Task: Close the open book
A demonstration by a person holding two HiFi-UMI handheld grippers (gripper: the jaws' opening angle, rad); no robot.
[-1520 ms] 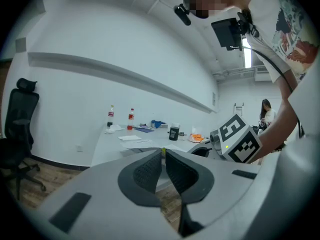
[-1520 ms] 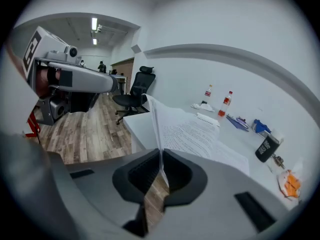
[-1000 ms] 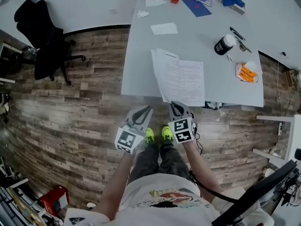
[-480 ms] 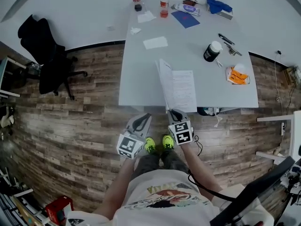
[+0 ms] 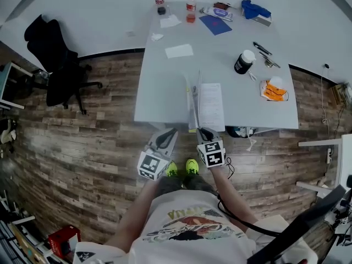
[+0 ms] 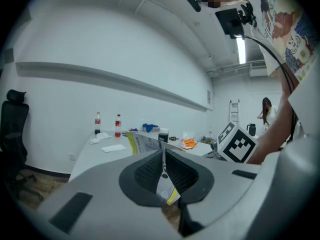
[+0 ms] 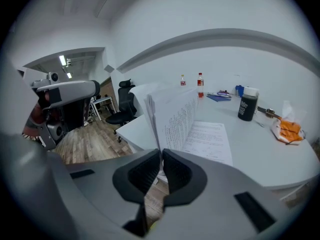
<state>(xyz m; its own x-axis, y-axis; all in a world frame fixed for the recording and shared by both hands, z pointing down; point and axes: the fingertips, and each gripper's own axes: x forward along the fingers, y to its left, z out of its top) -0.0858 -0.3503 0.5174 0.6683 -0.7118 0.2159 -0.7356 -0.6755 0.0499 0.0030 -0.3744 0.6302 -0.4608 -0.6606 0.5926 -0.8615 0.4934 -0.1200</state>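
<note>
Right gripper [image 7: 160, 154]: jaws clamped on the near bottom edge of the book [image 7: 209, 139], pinching a sheaf of pages [image 7: 175, 115] that stands upright straight ahead of the jaws; the other printed page lies flat on the table [image 5: 164, 87] just to the right of them. Left gripper [image 6: 164, 154]: jaws drawn together to a thin slit, off the table's near edge, beside the right gripper and apart from the book, which shows just beyond its tips. Ahead and to the right of the right gripper, on the table: black jar with white lid [image 7: 245, 105], orange packet [image 7: 286, 129]. Far ahead: two bottles [image 7: 200, 84]. Left of the upright pages, on the floor: black office chair [image 7: 123, 105]
</note>
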